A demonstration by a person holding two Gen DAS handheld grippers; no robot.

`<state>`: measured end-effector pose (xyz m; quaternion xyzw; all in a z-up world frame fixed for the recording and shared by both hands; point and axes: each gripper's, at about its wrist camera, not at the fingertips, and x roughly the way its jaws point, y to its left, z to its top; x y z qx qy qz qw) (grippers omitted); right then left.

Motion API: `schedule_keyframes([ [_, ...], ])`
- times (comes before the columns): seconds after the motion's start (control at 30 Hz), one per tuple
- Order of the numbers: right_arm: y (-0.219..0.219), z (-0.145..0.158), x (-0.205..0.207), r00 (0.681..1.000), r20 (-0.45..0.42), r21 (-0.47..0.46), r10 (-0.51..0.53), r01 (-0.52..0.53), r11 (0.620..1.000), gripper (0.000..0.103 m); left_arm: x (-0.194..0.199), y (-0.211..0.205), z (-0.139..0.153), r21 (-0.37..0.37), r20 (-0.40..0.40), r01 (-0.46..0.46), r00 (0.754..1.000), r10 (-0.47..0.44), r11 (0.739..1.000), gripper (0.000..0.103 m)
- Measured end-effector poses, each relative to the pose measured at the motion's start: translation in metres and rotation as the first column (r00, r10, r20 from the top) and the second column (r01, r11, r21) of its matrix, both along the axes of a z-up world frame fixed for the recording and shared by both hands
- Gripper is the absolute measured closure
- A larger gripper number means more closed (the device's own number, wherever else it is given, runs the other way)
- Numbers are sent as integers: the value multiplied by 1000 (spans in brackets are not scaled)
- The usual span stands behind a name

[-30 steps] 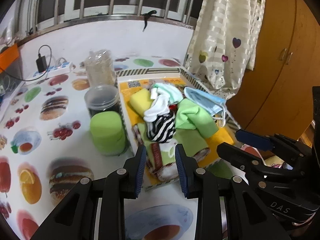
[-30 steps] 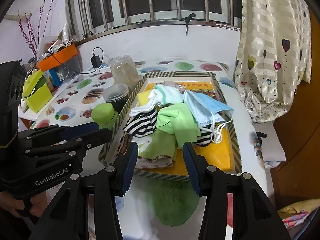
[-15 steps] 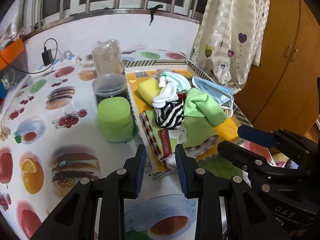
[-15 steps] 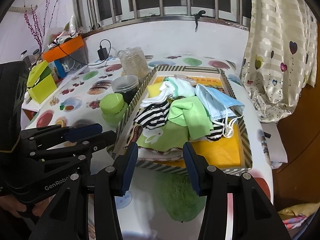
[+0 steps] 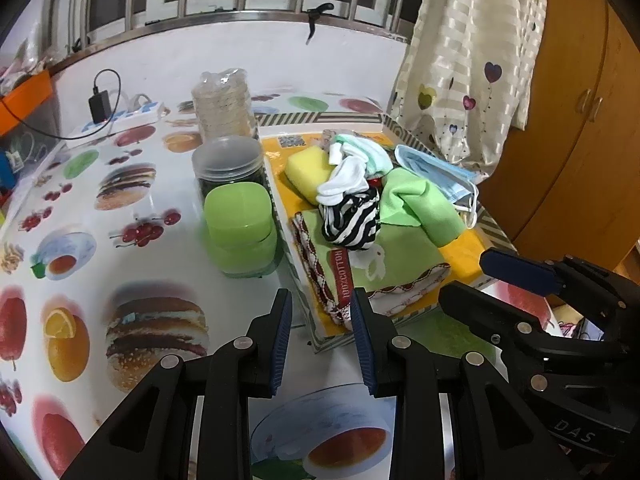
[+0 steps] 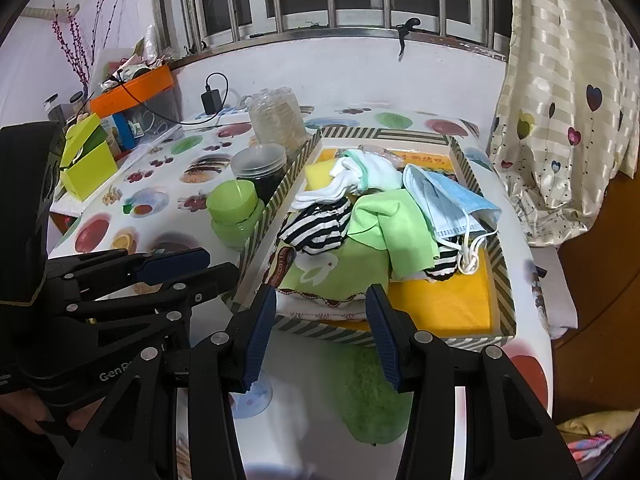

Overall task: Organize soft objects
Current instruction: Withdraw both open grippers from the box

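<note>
Bench (image 5: pixel 168 80) has a fruit-and-burger print cover, window bars behind, heart-print curtain (image 6: pixel 560 120) at the right.

Striped-rim tray (image 6: pixel 404 334) sits on the bench, yellow liner inside. It holds all the soft stuff in 1 pile:
- folded green towel (image 6: pixel 340 270) with white rabbit motif, at the near end, bottom of the pile, lying on a patterned cloth with a scalloped red edge
- light green cloth (image 6: pixel 394 226), crumpled, on top of the towel
- blue face mask (image 6: pixel 444 200) draped over the green cloth toward the right wall, ear loops hanging at the near right
- black-and-white striped sock (image 5: pixel 352 220) on the towel, left of the green cloth; more striped fabric peeks out under the mask
- white socks (image 5: pixel 344 178) on top of the striped one, a mint-trimmed piece behind them
- yellow sponge (image 5: pixel 308 172) at the far left of the tray, partly under the white socks

Outside the tray: fuzzy green cloth (image 6: pixel 372 396) on the bench just in front of the near wall.

Left of the tray, touching or just beside its wall: green lidded tub (image 5: pixel 240 232), clear-lidded jar (image 5: pixel 228 168) with dark contents behind it, tall clear jar (image 5: pixel 224 108) of pale grains further back. Far left corner has an orange-lidded bin (image 6: pixel 136 92) and yellow-green boxes, contents unclear.

Left tool (image 5: pixel 320 308): narrow gap, nothing in it, hanging above the tray's near left corner.
Right tool (image 6: pixel 320 304): wider gap, nothing in it, hanging above the tray's near wall in line with the towel.
</note>
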<state>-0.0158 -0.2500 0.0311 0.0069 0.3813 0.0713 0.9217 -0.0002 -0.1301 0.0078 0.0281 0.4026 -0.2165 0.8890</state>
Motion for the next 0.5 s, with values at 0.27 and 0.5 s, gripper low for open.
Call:
schedule_keyframes([
  [0.27, 2, -2, 0, 1000, -3, 4, 4, -4, 1000, 55, -1, -2, -1, 14, 6, -3, 1000, 3, 1000, 74],
  [0.5, 2, -2, 0, 1000, -3, 4, 4, -4, 1000, 55, 0, -3, -3, 12, -7, 3, 1000, -3, 1000, 74],
])
